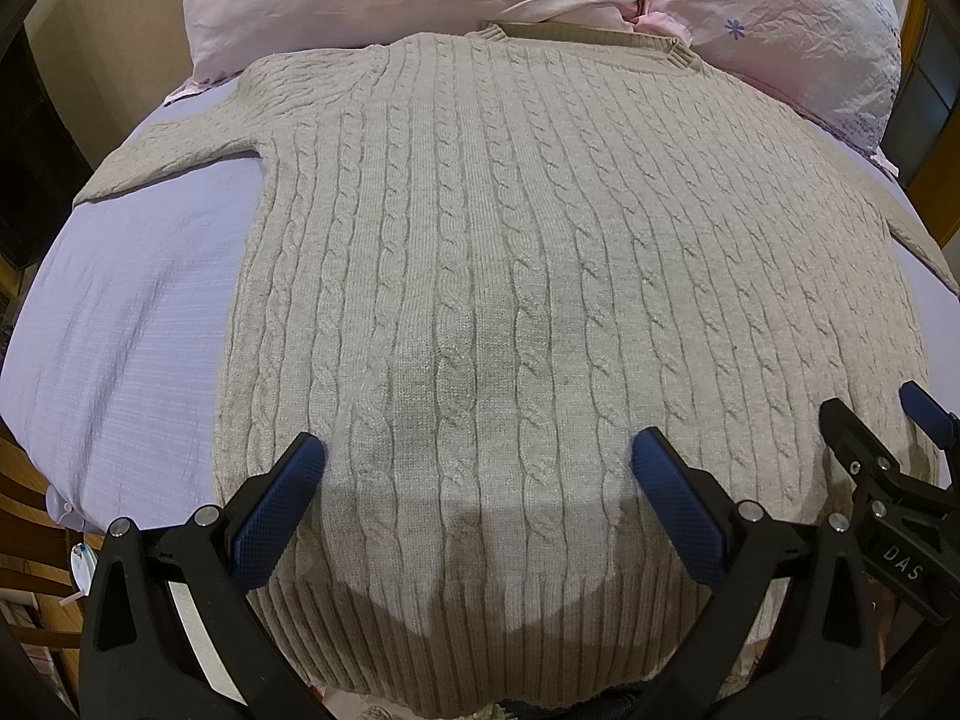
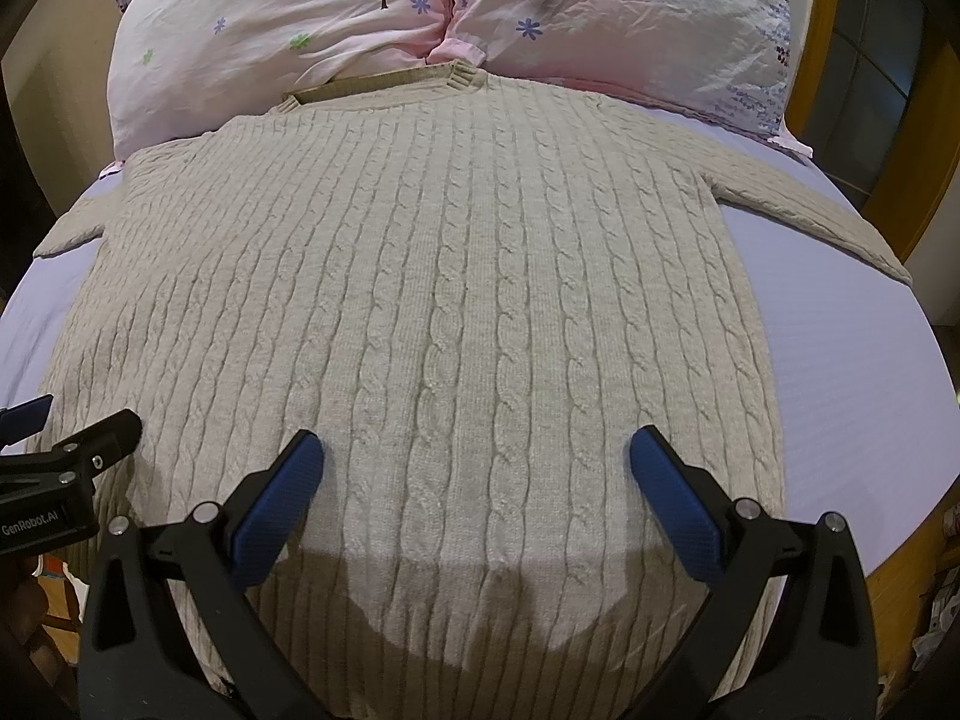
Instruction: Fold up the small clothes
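A bed with a pale lilac sheet [image 1: 138, 324] is filling both views, and two pink flowered pillows [image 2: 288, 24] are lying at its far end, well ahead of the grippers. A beige cable-knit sweater [image 1: 480, 252] is lying flat and spread out on the sheet, its ribbed neckline [image 2: 384, 84] touching the pillows and its ribbed hem [image 1: 468, 618] sitting nearest the tools, at the near edge of the mattress.

The left gripper [image 1: 477, 462] is hovering over the hem end of the sweater with its jaws standing wide apart, holding nothing; its blue pads [image 1: 282, 510] are flanking several cable columns. One sleeve [image 1: 174, 162] is stretching out ahead and to this gripper's left across the sheet.

The right gripper [image 2: 477, 462] is sitting just beside it, also over the hem end, its jaws likewise spread wide and empty, with blue fingertips [image 2: 672, 498] framing the knit. The other sleeve [image 2: 810, 210] is reaching away ahead and to this gripper's right. Each tool is showing at the edge of the other's view. Whether the pads are touching the knit cannot be told.
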Tool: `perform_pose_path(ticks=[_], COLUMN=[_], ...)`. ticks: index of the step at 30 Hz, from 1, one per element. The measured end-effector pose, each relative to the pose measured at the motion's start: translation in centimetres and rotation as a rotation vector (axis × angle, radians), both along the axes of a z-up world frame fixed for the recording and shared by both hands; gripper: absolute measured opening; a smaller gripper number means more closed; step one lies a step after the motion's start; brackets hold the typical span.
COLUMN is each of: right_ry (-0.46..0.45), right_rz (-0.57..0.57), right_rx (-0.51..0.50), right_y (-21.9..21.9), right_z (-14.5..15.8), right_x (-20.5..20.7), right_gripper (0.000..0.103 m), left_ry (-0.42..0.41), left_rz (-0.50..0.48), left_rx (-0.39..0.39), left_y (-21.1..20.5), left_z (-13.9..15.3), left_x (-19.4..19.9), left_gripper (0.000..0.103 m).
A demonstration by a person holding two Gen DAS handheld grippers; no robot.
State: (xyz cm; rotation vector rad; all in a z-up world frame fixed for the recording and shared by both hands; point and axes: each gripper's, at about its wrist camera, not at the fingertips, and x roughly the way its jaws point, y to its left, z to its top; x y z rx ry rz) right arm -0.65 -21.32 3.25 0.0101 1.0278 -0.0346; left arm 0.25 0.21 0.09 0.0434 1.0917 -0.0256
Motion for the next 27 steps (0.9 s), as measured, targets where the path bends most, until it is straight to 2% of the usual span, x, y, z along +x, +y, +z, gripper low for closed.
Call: perform_pose_path(ticks=[7, 10, 12, 13, 15, 16, 19, 20, 21, 23, 27], right_ry=[-0.025, -0.071, -0.065, -0.086, -0.168, -0.192, -0.242, -0.249, -0.245, -0.218, -0.168], right_rz=[0.017, 0.086, 0.116, 0.085, -0.070, -0.133, -0.424, -0.523, -0.573, -0.722, -0.900], right_rx=[-0.003, 0.010, 0.071, 0.146, 0.288, 0.319, 0.381, 0.396, 0.400, 0.461, 0.632], right_y=[-0.1, -0.7, -2.3, -4.6, -11.1, -13.6, -24.6, -28.6, -30.6, -36.3, -43.5], right_z=[0.2, 0.3, 0.8, 1.5, 3.5, 4.0, 5.1, 5.1, 5.0, 4.1, 1.3], right_x=[-0.3, -0.8, -0.1, 0.3, 1.1, 1.4, 2.6, 3.1, 3.4, 4.2, 5.1], right_gripper=[0.101, 0.101, 0.101, 0.101, 0.101, 0.101, 0.101, 0.096, 0.091, 0.070, 0.057], left_ry=[-0.013, -0.039, -0.075, -0.090, -0.104, -0.106, -0.137, -0.154, -0.170, -0.199, -0.288], left_rz=[-0.004, -0.014, -0.028, -0.036, -0.061, -0.075, -0.104, -0.104, -0.098, -0.085, -0.024], left_rx=[0.002, 0.003, 0.003, 0.001, -0.012, -0.030, -0.135, -0.184, -0.215, -0.258, -0.336], left_y=[-0.2, -0.1, -0.1, -0.1, 0.1, 0.4, 1.8, 2.8, 3.5, 4.8, 8.4], left_z=[0.1, 0.1, 0.0, 0.1, 0.2, 0.4, 1.1, 1.4, 1.7, 2.1, 3.3], left_x=[-0.4, -0.6, -0.9, -1.0, -0.8, -0.5, 0.2, 0.8, 1.4, 2.3, 4.5], left_gripper=[0.102, 0.102, 0.102, 0.102, 0.102, 0.102, 0.102, 0.102, 0.102, 0.102, 0.102])
